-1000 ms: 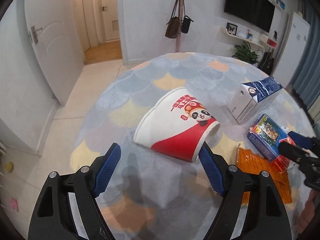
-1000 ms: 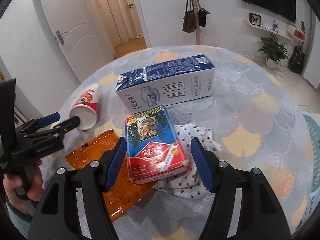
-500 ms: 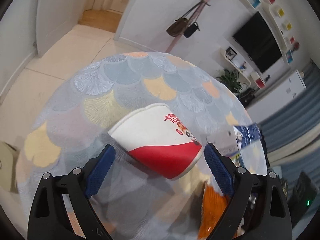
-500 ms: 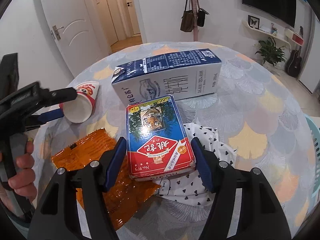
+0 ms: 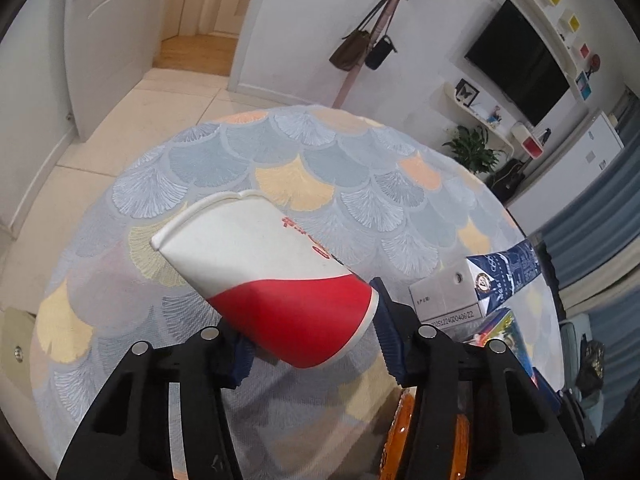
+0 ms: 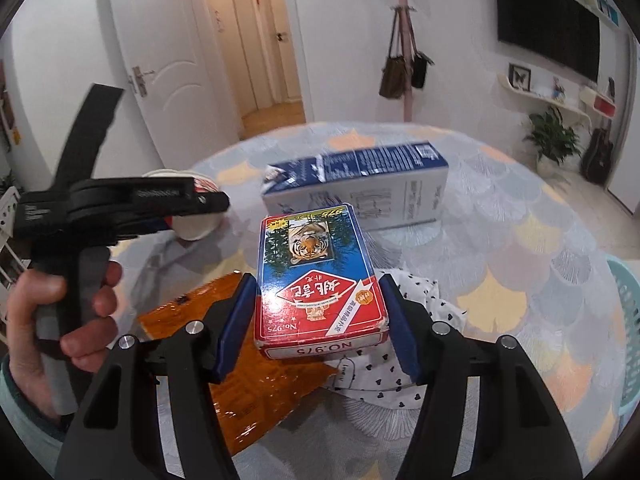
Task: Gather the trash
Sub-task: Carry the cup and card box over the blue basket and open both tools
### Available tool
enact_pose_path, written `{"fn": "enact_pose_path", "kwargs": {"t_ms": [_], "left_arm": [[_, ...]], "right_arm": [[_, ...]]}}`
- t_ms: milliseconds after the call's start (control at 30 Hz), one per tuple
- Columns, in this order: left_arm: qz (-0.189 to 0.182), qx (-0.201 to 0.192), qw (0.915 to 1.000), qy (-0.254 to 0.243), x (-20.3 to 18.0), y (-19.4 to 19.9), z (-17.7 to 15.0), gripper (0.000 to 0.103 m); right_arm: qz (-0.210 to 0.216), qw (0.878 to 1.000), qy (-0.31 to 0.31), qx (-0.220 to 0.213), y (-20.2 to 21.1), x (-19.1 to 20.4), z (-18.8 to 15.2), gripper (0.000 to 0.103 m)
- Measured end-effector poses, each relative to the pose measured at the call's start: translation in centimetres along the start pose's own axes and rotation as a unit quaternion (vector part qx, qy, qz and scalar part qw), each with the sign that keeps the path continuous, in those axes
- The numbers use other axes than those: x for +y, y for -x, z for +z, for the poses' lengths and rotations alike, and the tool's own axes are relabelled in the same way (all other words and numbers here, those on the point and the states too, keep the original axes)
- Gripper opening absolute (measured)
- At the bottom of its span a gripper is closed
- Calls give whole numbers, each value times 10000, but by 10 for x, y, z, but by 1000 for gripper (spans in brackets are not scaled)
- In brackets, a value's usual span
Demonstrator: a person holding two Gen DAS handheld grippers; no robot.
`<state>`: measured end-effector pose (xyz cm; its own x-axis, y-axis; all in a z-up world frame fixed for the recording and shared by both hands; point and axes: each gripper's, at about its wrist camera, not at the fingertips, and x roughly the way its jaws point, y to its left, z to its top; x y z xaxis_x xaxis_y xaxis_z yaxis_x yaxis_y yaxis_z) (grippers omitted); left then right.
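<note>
A white and red paper cup lies on its side, its base end between the blue pads of my left gripper, which is shut on it and holds it just above the round table. My right gripper is shut on a blue and red card box with a tiger picture, held above the table. The cup also shows in the right wrist view, behind the left gripper. A blue and white milk carton lies on its side behind the card box.
An orange wrapper and a white cloth with black hearts lie on the table under the card box. A turquoise basket stands off the table's right edge. A coat stand with bags is behind the table.
My left gripper has closed on the cup's base and raised it. My right gripper has closed on the card box and lifted it off the cloth.
</note>
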<state>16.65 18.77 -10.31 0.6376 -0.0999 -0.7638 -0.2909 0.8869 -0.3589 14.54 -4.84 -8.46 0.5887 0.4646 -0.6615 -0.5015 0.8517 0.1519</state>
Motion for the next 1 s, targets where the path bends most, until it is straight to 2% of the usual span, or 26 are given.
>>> {"fn": "enact_pose_path", "kwargs": {"t_ms": [133, 333, 567, 767, 900, 1000], "left_arm": [[-135, -250, 9994, -189, -6, 18, -4, 49], [-344, -732, 9947, -642, -33, 61, -5, 49], [-766, -1025, 9811, -1448, -109, 91, -7, 49], [-1103, -941, 9659, -2146, -187, 85, -19, 49], [-1325, -726, 9548, -2559, -241, 67, -33, 49], [-1429, -505, 9448, -2905, -283, 47, -46, 49]], "right_arm": [[63, 9998, -13, -185, 10, -3, 2, 59], [-107, 9982, -49, -582, 41, -11, 8, 59], [-526, 9920, -192, -1136, 89, -36, 18, 59], [-1088, 9818, -696, -1392, 126, -90, 16, 59], [-1661, 9701, -940, -1502, 143, -130, 10, 59], [-2224, 9576, -1164, -1416, 149, -163, 5, 59]]}}
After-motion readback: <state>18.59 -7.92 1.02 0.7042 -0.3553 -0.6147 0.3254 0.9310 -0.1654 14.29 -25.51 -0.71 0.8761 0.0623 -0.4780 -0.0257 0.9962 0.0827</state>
